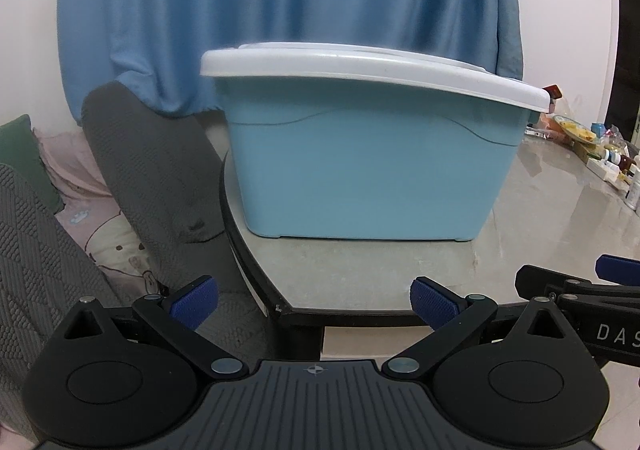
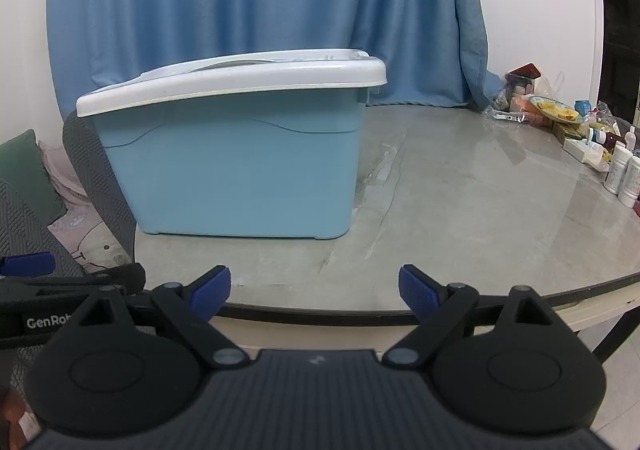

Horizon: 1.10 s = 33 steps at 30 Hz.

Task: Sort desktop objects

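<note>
A light blue storage bin (image 1: 360,170) with a closed white lid (image 1: 360,70) stands on the left part of the grey marble table (image 1: 520,218). It also shows in the right wrist view (image 2: 236,174) with its lid (image 2: 240,82). My left gripper (image 1: 314,302) is open and empty, held at the table's near left edge in front of the bin. My right gripper (image 2: 314,292) is open and empty at the table's near edge, right of the bin. The right gripper's side shows in the left wrist view (image 1: 580,290).
Several small bottles, boxes, a plate of food and packets (image 2: 580,130) crowd the table's far right edge. A grey sofa with cushions (image 1: 48,230) sits left of the table. A blue curtain (image 2: 260,2) hangs behind the bin.
</note>
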Each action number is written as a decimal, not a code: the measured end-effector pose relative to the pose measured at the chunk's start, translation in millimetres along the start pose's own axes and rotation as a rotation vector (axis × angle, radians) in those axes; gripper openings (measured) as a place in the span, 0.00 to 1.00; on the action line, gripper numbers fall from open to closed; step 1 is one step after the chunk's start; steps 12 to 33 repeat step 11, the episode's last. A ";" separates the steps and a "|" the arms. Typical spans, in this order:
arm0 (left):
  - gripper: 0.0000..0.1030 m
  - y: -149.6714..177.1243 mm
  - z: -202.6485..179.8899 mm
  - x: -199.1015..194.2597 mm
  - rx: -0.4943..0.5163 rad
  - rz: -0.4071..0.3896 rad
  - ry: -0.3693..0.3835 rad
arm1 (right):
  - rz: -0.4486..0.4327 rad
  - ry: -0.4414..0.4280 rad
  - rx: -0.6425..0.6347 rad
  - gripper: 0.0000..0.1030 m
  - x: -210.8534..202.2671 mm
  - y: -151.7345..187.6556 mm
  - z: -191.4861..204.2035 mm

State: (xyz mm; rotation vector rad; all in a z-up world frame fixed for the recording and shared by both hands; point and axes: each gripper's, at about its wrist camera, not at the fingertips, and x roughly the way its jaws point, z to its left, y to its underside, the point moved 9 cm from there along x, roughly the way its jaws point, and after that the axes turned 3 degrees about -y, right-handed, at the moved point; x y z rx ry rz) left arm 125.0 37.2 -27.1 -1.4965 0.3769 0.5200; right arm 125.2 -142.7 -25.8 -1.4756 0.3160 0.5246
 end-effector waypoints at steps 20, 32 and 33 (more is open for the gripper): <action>1.00 0.2 -3.1 -1.6 0.020 -0.005 -0.010 | 0.001 0.010 0.003 0.89 -1.9 1.3 -1.5; 1.00 0.2 -3.1 -1.6 0.020 -0.005 -0.010 | 0.001 0.010 0.003 0.89 -1.9 1.3 -1.5; 1.00 0.2 -3.1 -1.6 0.020 -0.005 -0.010 | 0.001 0.010 0.003 0.89 -1.9 1.3 -1.5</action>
